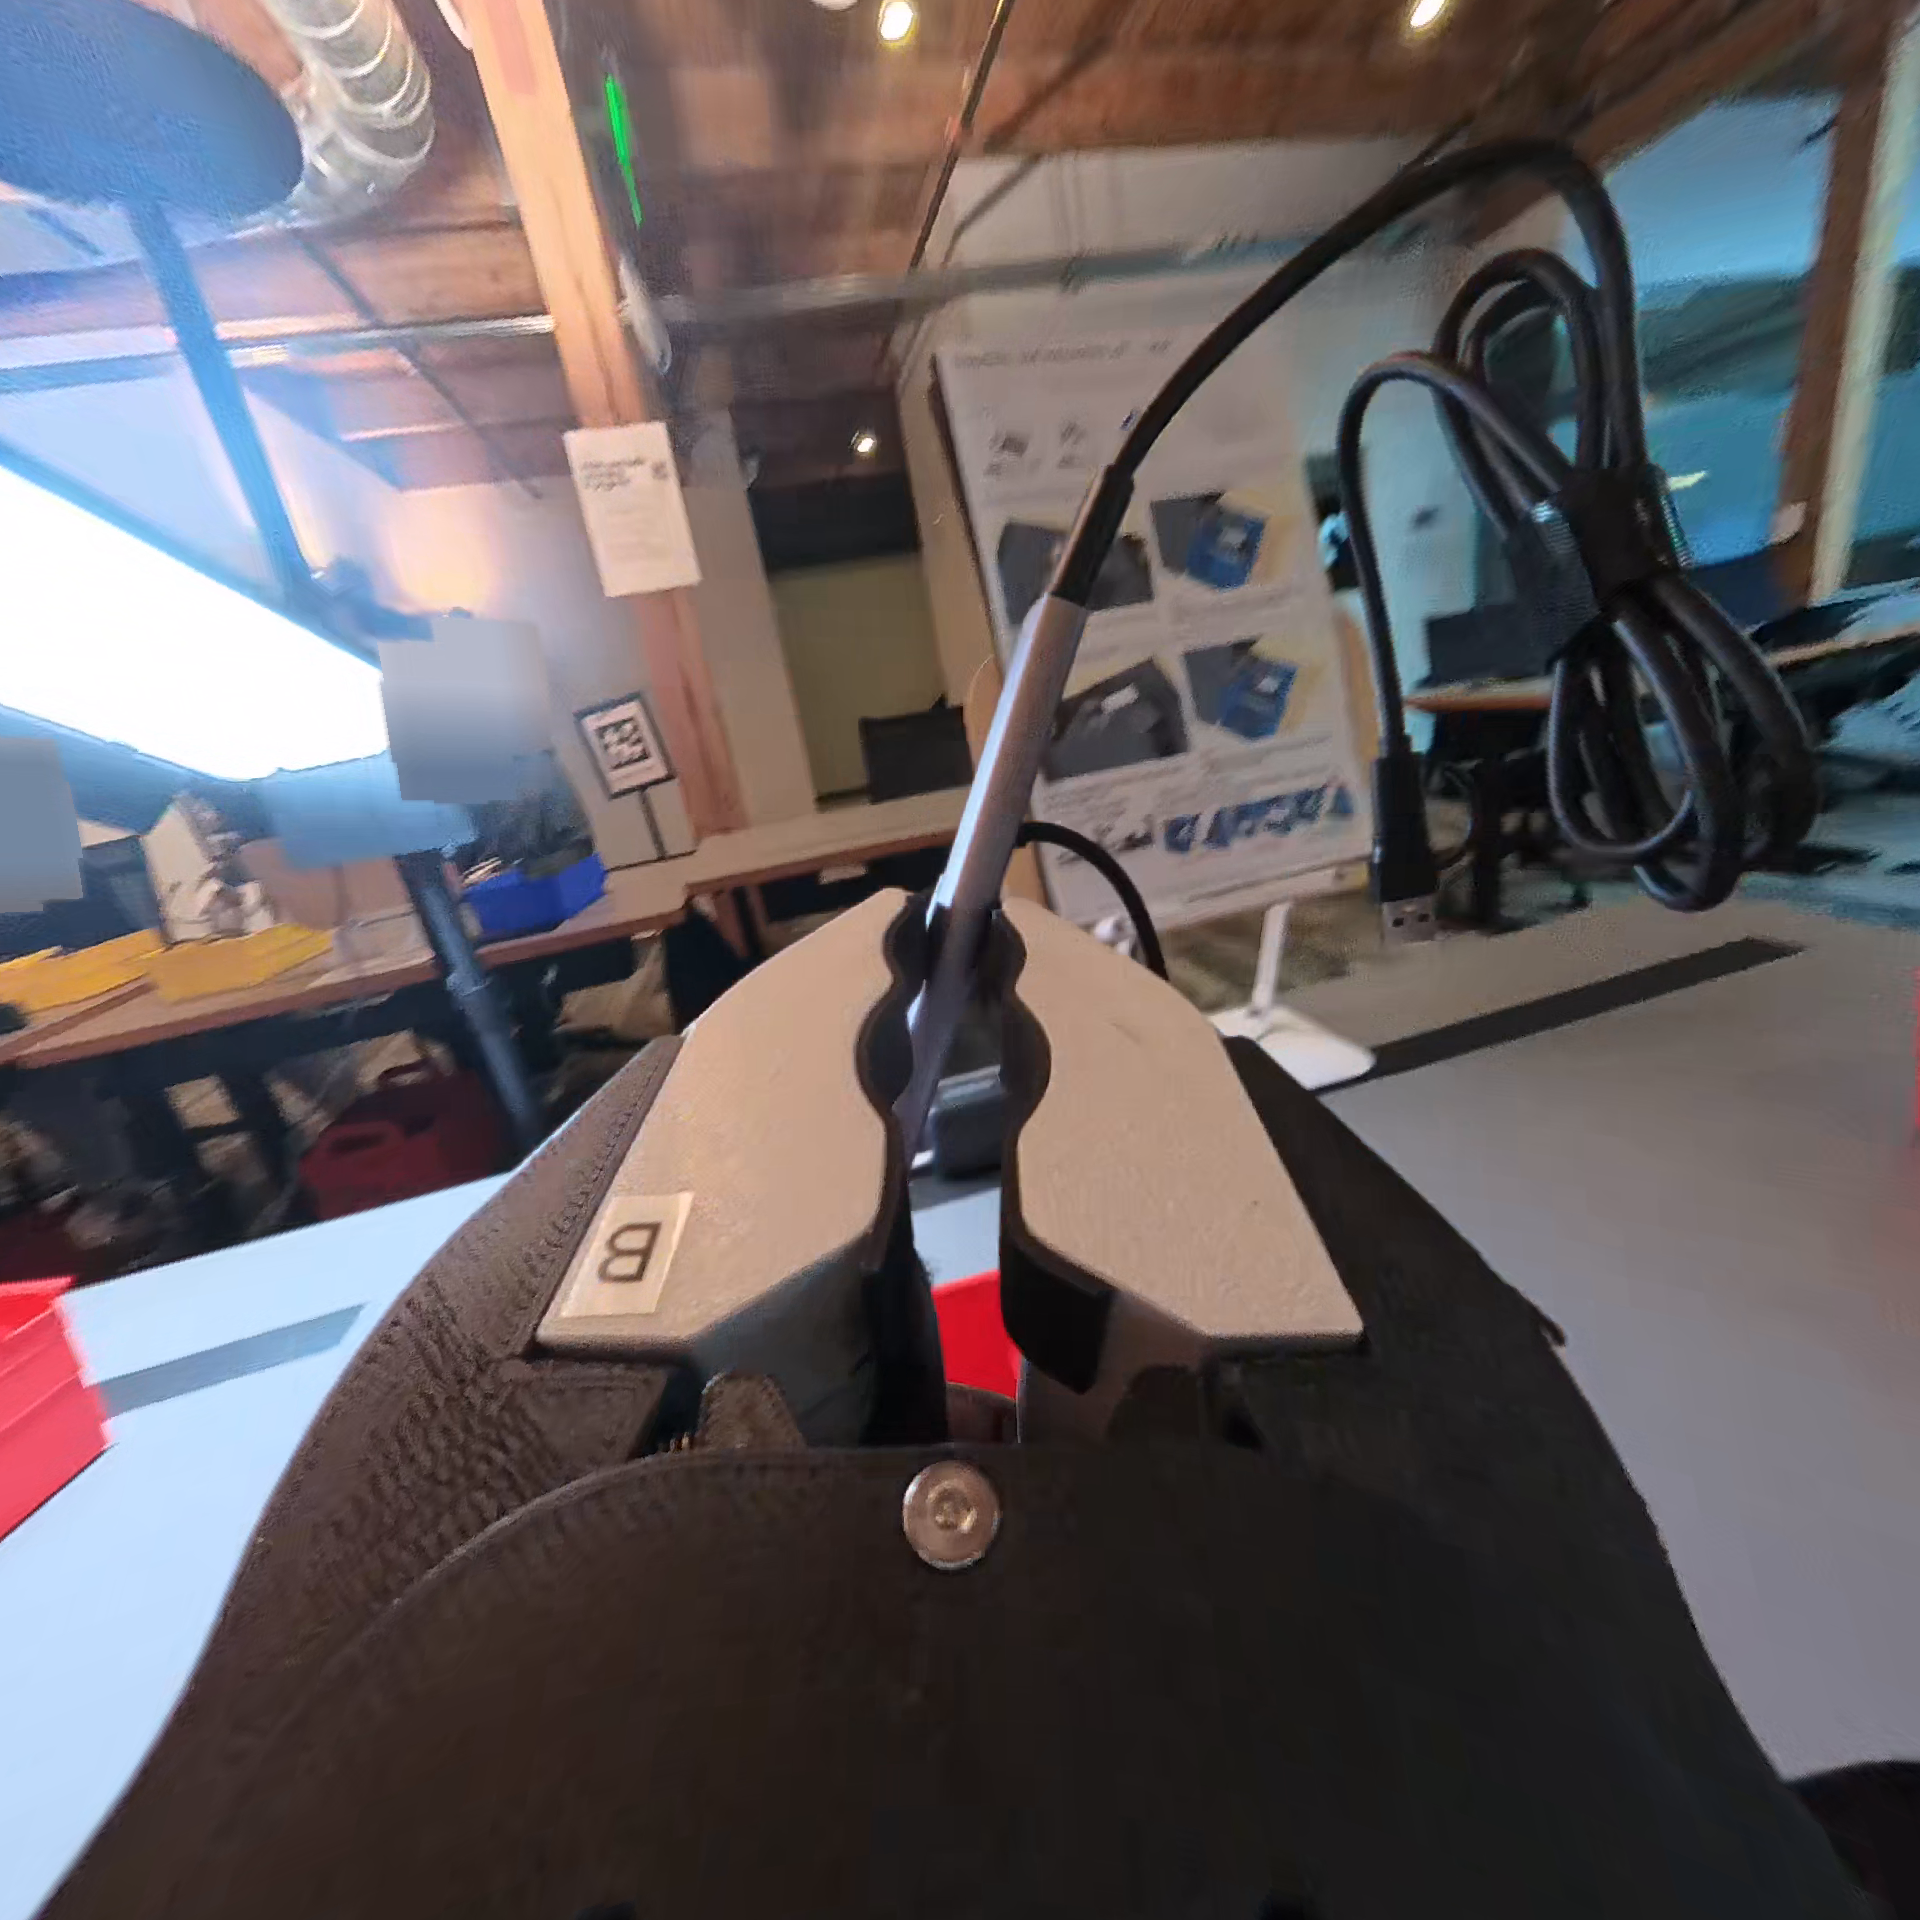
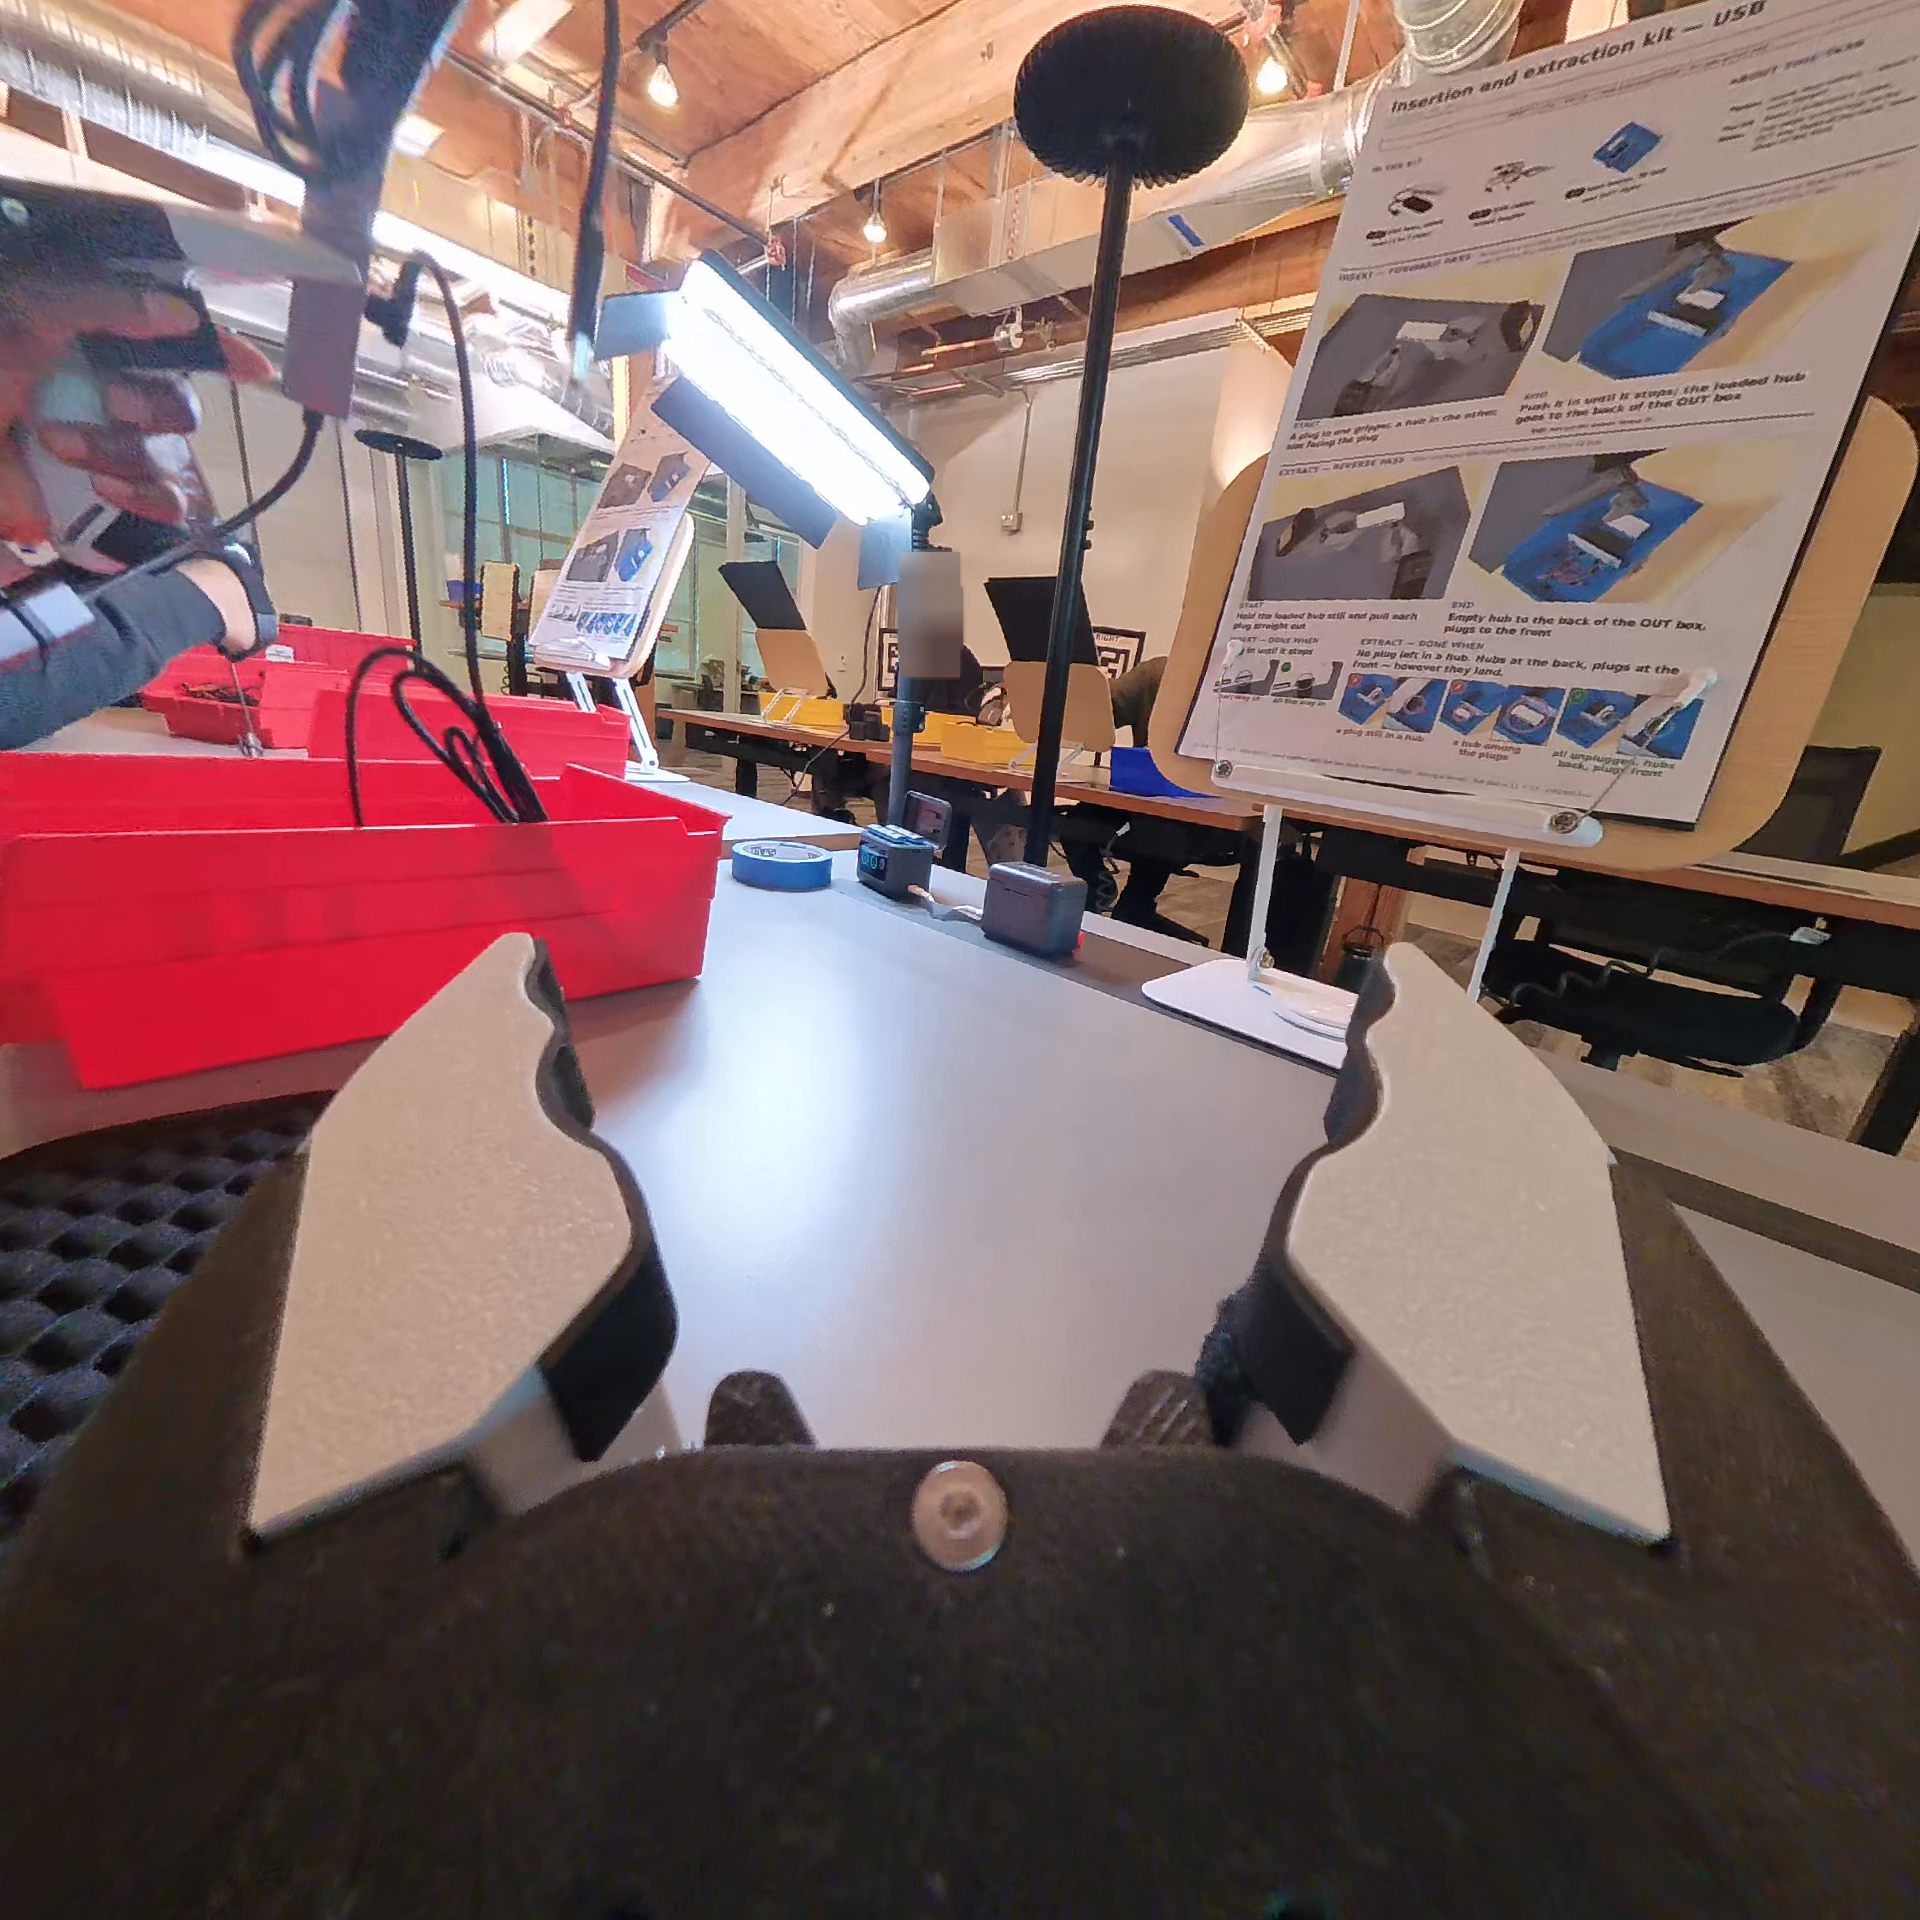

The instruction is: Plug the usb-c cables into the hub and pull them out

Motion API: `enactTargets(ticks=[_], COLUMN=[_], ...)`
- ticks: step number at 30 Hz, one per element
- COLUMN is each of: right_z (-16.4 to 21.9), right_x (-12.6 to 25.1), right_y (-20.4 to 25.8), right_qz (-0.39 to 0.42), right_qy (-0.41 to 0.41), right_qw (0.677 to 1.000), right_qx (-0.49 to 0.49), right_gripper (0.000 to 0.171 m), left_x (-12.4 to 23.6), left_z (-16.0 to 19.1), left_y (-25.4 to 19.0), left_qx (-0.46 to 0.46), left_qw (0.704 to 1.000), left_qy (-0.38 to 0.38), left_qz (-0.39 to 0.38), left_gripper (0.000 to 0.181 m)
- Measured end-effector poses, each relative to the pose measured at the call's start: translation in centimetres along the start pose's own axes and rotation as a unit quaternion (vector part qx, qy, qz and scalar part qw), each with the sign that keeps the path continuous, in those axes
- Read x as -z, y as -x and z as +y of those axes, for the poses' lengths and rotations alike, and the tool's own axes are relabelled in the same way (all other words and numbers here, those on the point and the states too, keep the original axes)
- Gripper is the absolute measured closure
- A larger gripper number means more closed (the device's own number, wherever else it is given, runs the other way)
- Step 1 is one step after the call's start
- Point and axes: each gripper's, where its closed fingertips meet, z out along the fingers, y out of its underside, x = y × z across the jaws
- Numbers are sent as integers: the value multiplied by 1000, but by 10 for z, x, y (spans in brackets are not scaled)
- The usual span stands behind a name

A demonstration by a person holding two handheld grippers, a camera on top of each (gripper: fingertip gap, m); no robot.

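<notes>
My left gripper (image 1: 951,925) is shut on a slim grey hub (image 1: 1003,748), seen edge-on and held up in the air, tilted. A black cable (image 1: 1247,301) leaves the hub's top and arcs to a tied bundle of black cable (image 1: 1652,675); a plug (image 1: 1403,873) hangs from it. The right wrist view shows the hub (image 2: 327,322) at upper left in a person's hand, with the plug (image 2: 587,301) dangling. My right gripper (image 2: 956,961) is open and empty, low over the grey table (image 2: 935,1143).
Red bins (image 2: 364,904) stand at the table's left; the nearest holds black cables (image 2: 457,727). Blue tape (image 2: 781,862) and small grey devices (image 2: 1034,904) lie at the far edge. An instruction board (image 2: 1538,468) on a stand, a black pole (image 2: 1081,499) and a lamp (image 2: 790,395) stand behind. My hands' fingertips stand some 40 cm from each other.
</notes>
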Motion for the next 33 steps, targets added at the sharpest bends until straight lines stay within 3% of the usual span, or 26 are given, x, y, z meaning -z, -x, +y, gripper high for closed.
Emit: enactTargets(ticks=[14,21,26,33], right_z=[-5,-10,-33,-49], right_x=[2,4,16,33], right_y=[-4,-8,-25,-48], right_qz=[5,12,47,38], right_qy=[-12,-22,-87,-164], right_qw=[1000,1000,994,969], right_qx=[-7,-11,-44,-182], right_gripper=[37,41,62,121], left_x=[-33,-54,-58,-53], left_z=[-121,-167,-135,-18], left_y=[-39,-73,-122,-205], left_qx=[7,16,111,321], left_qw=[989,979,960,880], left_qy=[-134,-156,-138,-36], left_qz=[64,130,218,348], left_gripper=[169,170,170,170])
